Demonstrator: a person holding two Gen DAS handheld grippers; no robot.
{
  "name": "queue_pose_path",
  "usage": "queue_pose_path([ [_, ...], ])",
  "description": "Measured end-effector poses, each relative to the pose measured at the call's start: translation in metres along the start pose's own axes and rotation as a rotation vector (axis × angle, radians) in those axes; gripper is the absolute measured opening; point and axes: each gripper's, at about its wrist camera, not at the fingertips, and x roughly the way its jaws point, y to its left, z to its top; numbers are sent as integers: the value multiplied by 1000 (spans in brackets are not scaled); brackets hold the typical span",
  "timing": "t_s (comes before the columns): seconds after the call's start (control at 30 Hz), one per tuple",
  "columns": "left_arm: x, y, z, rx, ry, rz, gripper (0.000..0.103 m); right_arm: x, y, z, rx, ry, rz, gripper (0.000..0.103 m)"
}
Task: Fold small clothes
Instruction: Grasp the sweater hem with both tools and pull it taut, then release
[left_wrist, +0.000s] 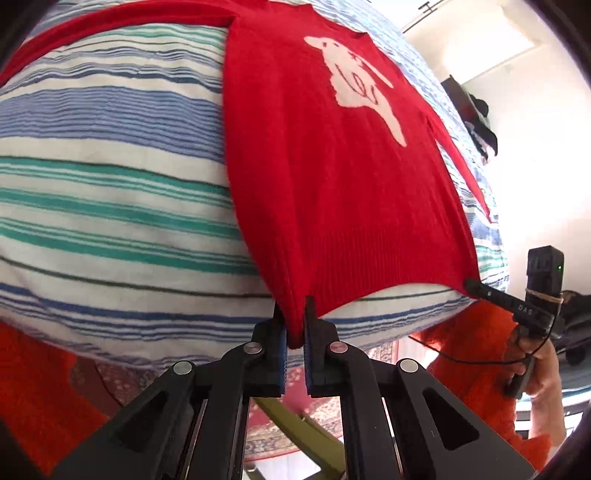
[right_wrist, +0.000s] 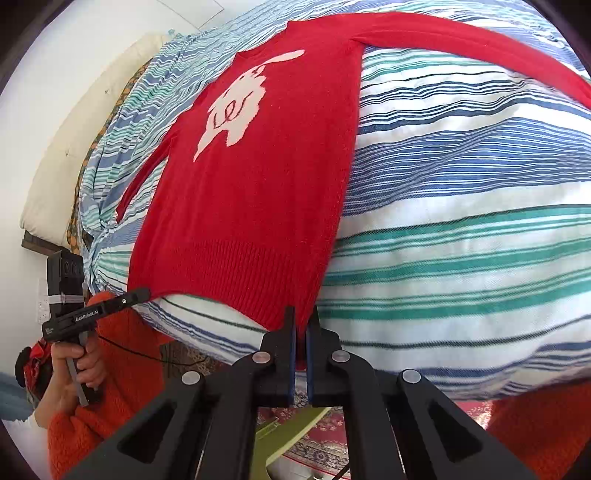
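A small red knit sweater (left_wrist: 332, 192) with a white animal figure on its chest lies face up and spread flat on a striped bed cover (left_wrist: 110, 177). My left gripper (left_wrist: 294, 314) is shut on the ribbed hem at its left corner. My right gripper (right_wrist: 301, 321) is shut on the hem at the right corner of the sweater (right_wrist: 251, 192). Each gripper shows in the other's view, pinching the opposite hem corner: the right one (left_wrist: 471, 285) and the left one (right_wrist: 144, 293). The sleeves stretch out to both sides.
The bed cover (right_wrist: 461, 221) has blue, green and white stripes and drops off at the near edge. A patterned red rug (left_wrist: 295, 417) lies on the floor below. A cream headboard cushion (right_wrist: 74, 140) stands by the wall. The person wears an orange fuzzy top (right_wrist: 110, 406).
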Motion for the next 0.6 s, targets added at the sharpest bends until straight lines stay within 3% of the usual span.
queue_pose_path([
  [0.13,18,6,1,-16,31,46,4,5,-7,-6,15,27,-29,4],
  [0.33,24,-8,3,85,33,145,6,20,-8,-7,7,40,-81,4],
  [0.4,19,-10,2,92,21,158,16,18,-4,-7,-9,26,-95,6],
  [0.43,14,-10,0,88,18,166,23,16,-3,-8,-12,22,-94,15],
  [0.47,7,-9,-2,80,12,187,39,13,-2,-9,-12,21,-98,21],
  [0.5,-2,-5,-6,73,-11,215,50,7,-1,-12,-13,19,-107,35],
  [0.53,-14,-3,-9,64,-52,242,52,-1,0,-14,-16,11,-126,47],
  [0.6,-40,1,-10,44,-142,286,53,-20,5,-21,-41,-34,-207,49],
])
